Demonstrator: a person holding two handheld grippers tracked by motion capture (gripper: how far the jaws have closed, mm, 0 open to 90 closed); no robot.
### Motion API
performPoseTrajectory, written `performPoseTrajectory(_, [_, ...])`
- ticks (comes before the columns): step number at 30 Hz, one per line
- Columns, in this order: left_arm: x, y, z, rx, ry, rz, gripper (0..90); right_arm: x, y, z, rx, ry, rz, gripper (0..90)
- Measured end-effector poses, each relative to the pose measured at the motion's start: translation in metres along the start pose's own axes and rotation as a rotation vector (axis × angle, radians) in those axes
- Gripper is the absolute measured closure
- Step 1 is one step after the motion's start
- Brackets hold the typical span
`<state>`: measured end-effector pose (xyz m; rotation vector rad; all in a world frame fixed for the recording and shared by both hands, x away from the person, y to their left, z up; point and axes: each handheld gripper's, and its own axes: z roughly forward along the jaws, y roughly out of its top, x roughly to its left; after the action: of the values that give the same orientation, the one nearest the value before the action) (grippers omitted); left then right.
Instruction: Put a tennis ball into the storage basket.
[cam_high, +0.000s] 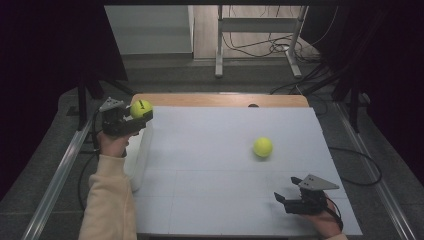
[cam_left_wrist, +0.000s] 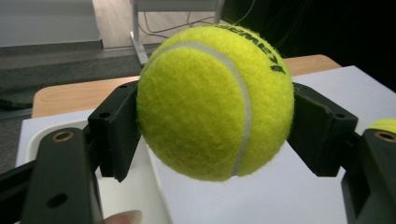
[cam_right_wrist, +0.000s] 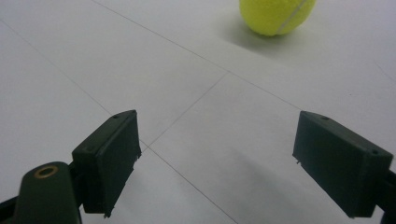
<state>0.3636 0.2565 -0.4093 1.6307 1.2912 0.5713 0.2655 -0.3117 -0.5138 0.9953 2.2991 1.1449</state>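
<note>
Gripping tennis ball (cam_left_wrist: 215, 102) above white bin (cam_high: 141, 150)

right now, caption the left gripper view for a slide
Left gripper clamps a yellow tennis ball above the white tray at the table edge.

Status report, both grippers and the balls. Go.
Left gripper shut on tennis ball, over white bin. Right gripper open, low. Second ball loose on table. Nothing between.

Beyond your white table (cam_high: 225, 200): grey floor (cam_high: 200, 80), metal stand legs (cam_high: 219, 45), loose cables (cam_high: 270, 47), dark curtains (cam_high: 45, 75) both sides.
</note>
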Motion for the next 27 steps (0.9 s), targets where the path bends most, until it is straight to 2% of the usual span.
performPoseTrajectory(5, [0.003, -0.002, 0.002, 0.02, 0.042, 0.011, 25.7, 0.0, 0.0, 0.0, 0.003, -0.001, -0.001, 15.2])
performPoseTrajectory(16, [0.016, -0.007, 0.004, 0.038, 0.071, -0.018, 25.7, 0.0, 0.0, 0.0, 0.004, -0.001, -0.002, 15.2])
performPoseTrajectory(19, [0.017, -0.008, 0.005, 0.05, 0.093, -0.009, 25.7, 0.0, 0.0, 0.0, 0.002, 0.0, -0.002, 15.2])
performPoseTrajectory(27, [0.02, -0.01, 0.011, 0.08, 0.116, -0.002, 25.7, 0.0, 0.0, 0.001, 0.007, -0.003, -0.004, 15.2])
